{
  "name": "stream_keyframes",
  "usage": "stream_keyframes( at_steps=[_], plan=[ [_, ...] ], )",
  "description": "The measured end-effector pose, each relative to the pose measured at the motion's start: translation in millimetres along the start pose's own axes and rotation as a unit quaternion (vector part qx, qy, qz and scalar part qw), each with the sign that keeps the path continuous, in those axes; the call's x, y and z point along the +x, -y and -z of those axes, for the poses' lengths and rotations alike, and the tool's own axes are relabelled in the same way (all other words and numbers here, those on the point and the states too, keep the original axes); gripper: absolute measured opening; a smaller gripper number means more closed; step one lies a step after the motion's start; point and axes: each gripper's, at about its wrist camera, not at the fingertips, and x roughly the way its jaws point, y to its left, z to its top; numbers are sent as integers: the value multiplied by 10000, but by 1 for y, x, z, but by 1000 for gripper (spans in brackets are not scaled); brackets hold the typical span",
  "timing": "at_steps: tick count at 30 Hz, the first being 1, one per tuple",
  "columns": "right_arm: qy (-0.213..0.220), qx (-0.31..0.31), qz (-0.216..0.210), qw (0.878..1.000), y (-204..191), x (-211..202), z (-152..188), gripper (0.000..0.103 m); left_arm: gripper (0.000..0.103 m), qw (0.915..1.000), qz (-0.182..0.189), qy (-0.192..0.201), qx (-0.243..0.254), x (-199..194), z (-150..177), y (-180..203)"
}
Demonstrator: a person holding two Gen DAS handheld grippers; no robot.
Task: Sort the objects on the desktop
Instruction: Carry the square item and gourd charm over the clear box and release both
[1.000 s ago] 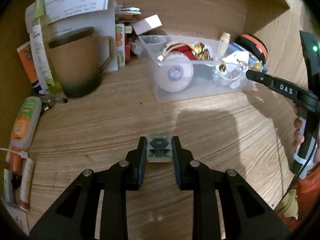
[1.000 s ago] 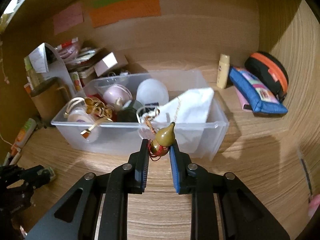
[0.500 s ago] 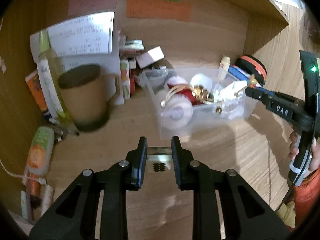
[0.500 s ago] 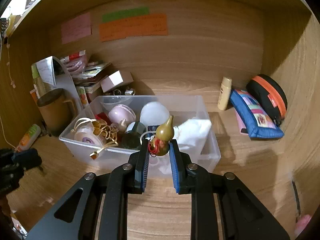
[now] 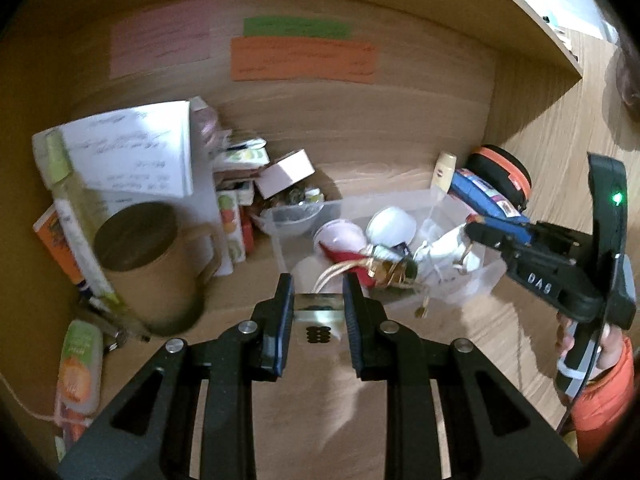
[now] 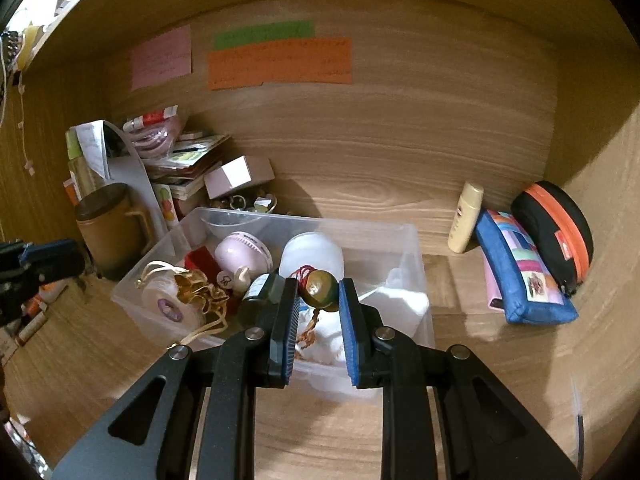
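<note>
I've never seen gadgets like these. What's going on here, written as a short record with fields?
setting: wooden desk in an alcove, coloured notes on the back wall
left gripper: closed on a small clear packet, held above the desk
right gripper: closed on a small gourd charm, held above the bin
bin: clear plastic bin, already holding trinkets
left of bin: brown mug, papers, boxes
right of bin: cream bottle, blue pouch, black case with orange zip
</note>
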Motion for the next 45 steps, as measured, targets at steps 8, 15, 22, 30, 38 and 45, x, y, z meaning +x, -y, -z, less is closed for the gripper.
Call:
stream_keyframes(
  at_steps=[8,15,22,30,38,45],
  plan=[
    [-260,-306,-170,9991,4,28,-10,18,24,9994,296,-173,-7,37,-23,13],
    [-558,-504,-307,9967,4,56,-12,18,24,9984,406,-378,89,73,-31,26],
    [-618,-576,-442,9954,3,67,-8,18,24,9974,440,-546,173,101,-34,34],
    [-642,-583,-507,9949,5,69,-6,18,24,9966,468,-649,179,120,-32,35],
    [-669,-569,-503,9949,7,70,-6,24,24,9972,337,-588,308,124,-27,40],
    [-457,-590,-352,9966,8,61,-7,46,33,9979,251,-500,312,121,-27,37]
  ],
)
